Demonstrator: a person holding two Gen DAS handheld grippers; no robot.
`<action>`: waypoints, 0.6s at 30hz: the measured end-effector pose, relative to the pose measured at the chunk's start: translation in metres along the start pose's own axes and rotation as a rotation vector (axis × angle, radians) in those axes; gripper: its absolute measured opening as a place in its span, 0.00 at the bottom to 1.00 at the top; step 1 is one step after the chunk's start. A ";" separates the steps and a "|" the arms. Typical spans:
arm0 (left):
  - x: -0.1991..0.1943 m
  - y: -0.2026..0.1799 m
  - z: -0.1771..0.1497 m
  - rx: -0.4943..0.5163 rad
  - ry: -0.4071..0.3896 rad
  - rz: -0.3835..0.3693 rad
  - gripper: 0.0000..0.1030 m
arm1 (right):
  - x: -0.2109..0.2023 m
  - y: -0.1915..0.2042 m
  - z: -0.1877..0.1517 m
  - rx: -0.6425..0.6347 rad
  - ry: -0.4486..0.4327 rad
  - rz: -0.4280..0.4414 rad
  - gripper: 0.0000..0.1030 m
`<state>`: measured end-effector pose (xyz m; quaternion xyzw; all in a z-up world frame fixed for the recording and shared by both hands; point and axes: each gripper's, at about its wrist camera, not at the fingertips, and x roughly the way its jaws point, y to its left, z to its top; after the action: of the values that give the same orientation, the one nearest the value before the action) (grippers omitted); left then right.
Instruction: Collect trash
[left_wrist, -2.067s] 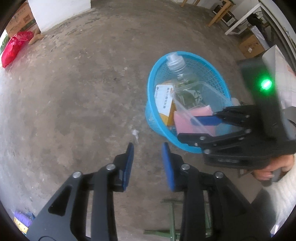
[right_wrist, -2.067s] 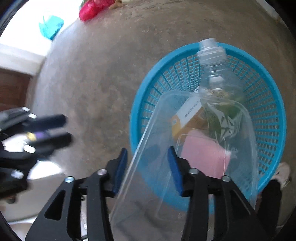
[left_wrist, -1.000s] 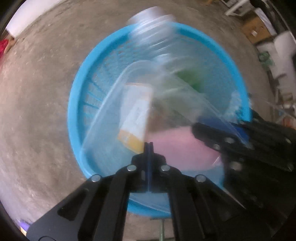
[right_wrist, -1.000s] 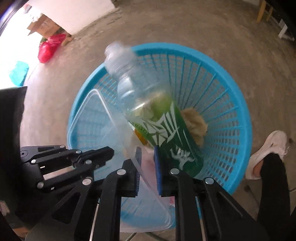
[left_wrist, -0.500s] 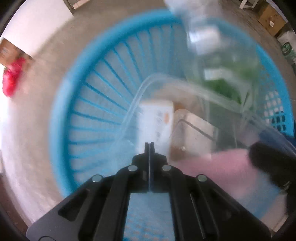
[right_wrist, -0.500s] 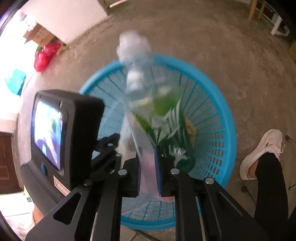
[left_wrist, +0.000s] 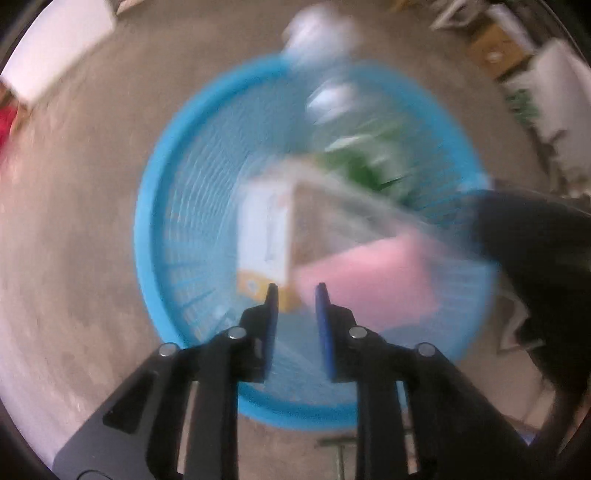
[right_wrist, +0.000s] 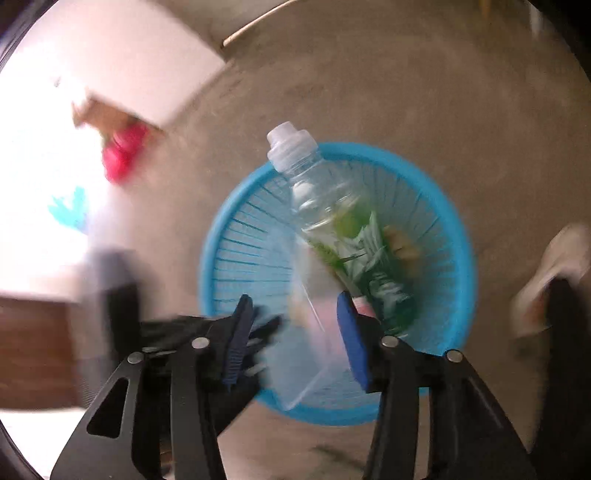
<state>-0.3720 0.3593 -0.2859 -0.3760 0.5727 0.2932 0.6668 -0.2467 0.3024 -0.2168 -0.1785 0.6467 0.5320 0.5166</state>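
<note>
clear thin plastic makes up the transparent rectangular food container (left_wrist: 354, 218), which in the left wrist view lies tilted inside the round blue slatted plastic basket (left_wrist: 155, 206), over a white and yellow carton (left_wrist: 264, 240) and a pink flat pack (left_wrist: 365, 273). the left gripper (left_wrist: 295, 295) hangs above the basket's near side; its jaws have just been opening, a small gap shows and nothing is between them. all is blurred here.

from the right wrist view, the container leans in the basket's near half, beside a clear bottle with a green label (right_wrist: 332, 218) whose cap pokes over the far rim. the right gripper (right_wrist: 295, 314) has just been opening too; its blue pads stand wide, either side of the container's upper edge, not pressing it.

i judge the container light, springy, slick and easily crushed; its stiffer rim is the place to pinch, not the flat wall.
</note>
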 end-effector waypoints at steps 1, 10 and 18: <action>0.007 -0.001 0.003 0.037 -0.020 0.100 0.09 | -0.005 -0.008 0.001 0.052 -0.009 0.048 0.46; -0.062 -0.009 0.000 0.065 -0.210 0.139 0.28 | -0.051 0.026 -0.010 -0.115 -0.083 -0.153 0.46; -0.130 -0.047 -0.067 0.007 -0.362 0.153 0.55 | -0.108 0.068 -0.085 -0.493 -0.120 -0.321 0.51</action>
<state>-0.3920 0.2828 -0.1540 -0.2703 0.4711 0.4039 0.7361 -0.2962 0.2192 -0.0981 -0.3668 0.4299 0.5944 0.5722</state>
